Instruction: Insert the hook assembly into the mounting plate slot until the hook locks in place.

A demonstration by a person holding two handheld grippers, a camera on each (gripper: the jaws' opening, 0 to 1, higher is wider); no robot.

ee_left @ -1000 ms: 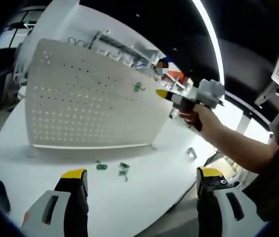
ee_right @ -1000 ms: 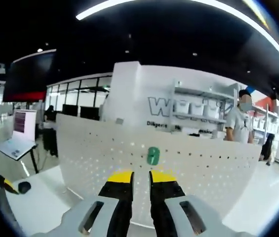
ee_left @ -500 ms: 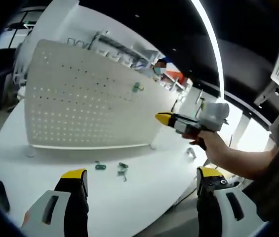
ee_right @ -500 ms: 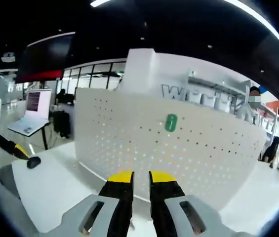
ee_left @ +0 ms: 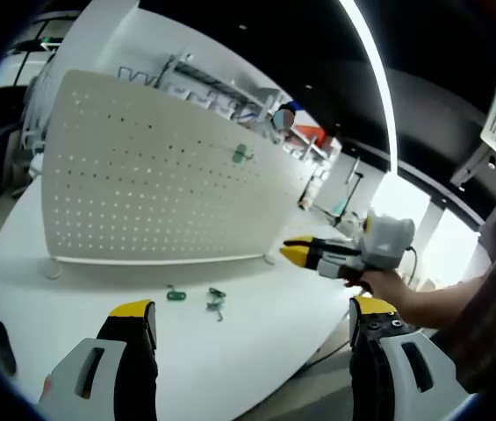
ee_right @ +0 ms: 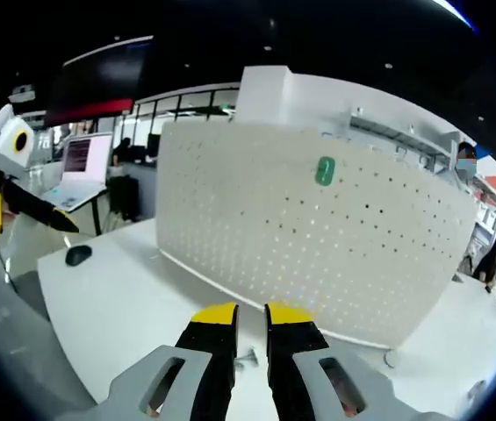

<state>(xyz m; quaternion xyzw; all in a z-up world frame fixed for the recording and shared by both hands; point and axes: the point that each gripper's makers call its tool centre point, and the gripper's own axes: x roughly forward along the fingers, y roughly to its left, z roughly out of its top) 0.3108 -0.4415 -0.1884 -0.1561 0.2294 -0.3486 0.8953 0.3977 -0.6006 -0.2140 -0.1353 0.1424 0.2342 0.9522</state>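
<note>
A green hook [ee_right: 324, 170] is seen seated upright on the pegboard [ee_right: 256, 228] at twelve o'clock from the right gripper [ee_right: 249, 314], nearly shut and empty, while spare hooks [ee_left: 216, 300] are nearer the wide-open, empty left gripper [ee_left: 252, 314].

White table [ee_left: 256, 338]: upright pegboard [ee_left: 142, 184], 2 green hooks [ee_left: 197, 298], mouse [ee_right: 78, 254].

Both views low over the table [ee_left: 256, 333], facing the shared pegboard [ee_left: 160, 175] from near
</note>
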